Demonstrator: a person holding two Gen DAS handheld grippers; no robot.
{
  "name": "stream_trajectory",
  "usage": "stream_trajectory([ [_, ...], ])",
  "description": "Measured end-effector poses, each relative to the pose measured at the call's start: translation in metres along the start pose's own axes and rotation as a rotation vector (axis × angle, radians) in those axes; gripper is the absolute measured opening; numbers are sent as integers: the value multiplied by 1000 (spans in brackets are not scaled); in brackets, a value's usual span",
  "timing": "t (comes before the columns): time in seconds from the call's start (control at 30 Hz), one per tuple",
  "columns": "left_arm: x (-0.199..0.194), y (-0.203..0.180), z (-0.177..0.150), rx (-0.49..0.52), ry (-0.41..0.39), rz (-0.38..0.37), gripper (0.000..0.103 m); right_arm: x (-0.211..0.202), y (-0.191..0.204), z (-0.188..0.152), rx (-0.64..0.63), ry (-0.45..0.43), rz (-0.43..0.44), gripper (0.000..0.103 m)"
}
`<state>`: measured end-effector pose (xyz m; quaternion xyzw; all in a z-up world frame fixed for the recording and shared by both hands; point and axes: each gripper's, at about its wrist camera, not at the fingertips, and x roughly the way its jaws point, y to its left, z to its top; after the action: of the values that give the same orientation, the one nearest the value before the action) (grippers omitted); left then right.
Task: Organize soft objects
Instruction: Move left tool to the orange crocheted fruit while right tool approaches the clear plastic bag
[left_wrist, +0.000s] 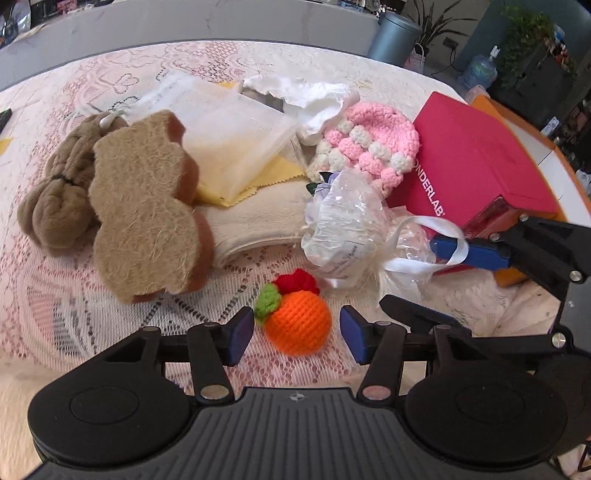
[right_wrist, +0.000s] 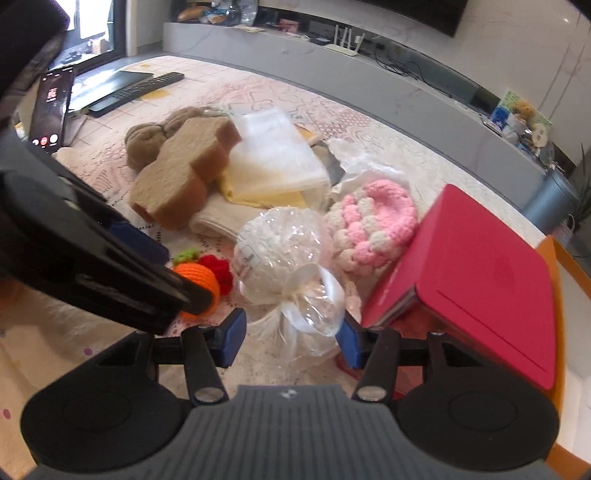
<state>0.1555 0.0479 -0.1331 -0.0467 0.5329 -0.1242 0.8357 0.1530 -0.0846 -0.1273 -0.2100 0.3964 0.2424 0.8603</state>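
Note:
An orange crochet fruit (left_wrist: 297, 326) with a green leaf and a red knob lies on the lace tablecloth (left_wrist: 92, 332). My left gripper (left_wrist: 297, 335) is open around it, with a gap at each blue pad. A clear-wrapped white bundle (right_wrist: 275, 251) tied with white ribbon (right_wrist: 317, 291) lies to its right. My right gripper (right_wrist: 291, 339) is open, and the bundle's crinkled tail sits between its fingers. Behind are a pink and white crochet hat (left_wrist: 365, 147), a tan sponge (left_wrist: 144, 214) and a brown plush piece (left_wrist: 62, 192).
A red box (left_wrist: 476, 158) lies at the right on an orange-edged tray (left_wrist: 517, 122). A sheer pouch (left_wrist: 229, 144), a yellow cloth (left_wrist: 266, 181), a folded cream towel (left_wrist: 258, 221) and a white cloth (left_wrist: 306, 96) fill the middle. A phone (right_wrist: 51, 107) and a remote (right_wrist: 136, 90) lie far left.

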Motion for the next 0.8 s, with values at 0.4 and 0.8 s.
stream_trajectory([
  [0.4,-11,27,-10,-91,-14,-14,46,4,4,3,-25,3,-24,54],
  [0.8,-28,41,-14,-157,-59,-20,46,21,31,21,-255,36,-139,58],
])
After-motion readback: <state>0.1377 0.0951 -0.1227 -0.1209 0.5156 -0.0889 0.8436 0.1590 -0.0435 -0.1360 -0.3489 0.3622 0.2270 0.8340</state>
